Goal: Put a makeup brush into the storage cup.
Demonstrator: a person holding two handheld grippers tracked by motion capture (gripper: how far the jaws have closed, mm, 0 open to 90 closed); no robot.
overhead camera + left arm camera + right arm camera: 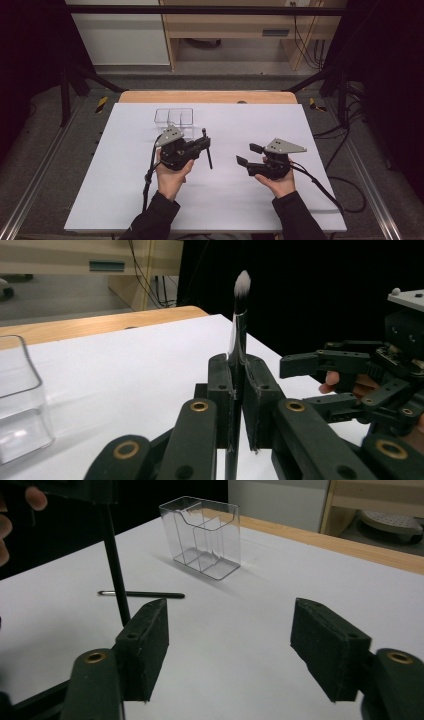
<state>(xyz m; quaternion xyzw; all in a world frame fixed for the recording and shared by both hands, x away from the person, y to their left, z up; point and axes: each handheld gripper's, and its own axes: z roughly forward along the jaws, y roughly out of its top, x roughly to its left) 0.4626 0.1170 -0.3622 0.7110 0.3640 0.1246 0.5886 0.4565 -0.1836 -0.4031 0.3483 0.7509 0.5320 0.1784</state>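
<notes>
In left gripper point(239, 390): makeup brush point(239, 335)

Open claw point(230, 645), clear organizer point(202, 537), black pen point(142, 594)

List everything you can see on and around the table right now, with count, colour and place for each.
makeup brush: one, black handle with a pale tuft, upright in the left gripper, clear of the sheet
thin pencil: one, black, lying flat on the sheet between the organiser and the grippers
clear organiser: one, transparent, with compartments, standing at the far middle of the sheet
white sheet: one, white, covering the table top
wooden table: one, light wood, edge showing past the sheet's far side
left gripper: one, black, shut on the brush handle, in the person's left hand
right gripper: one, black, fingers apart with nothing between them, in the person's right hand
</notes>
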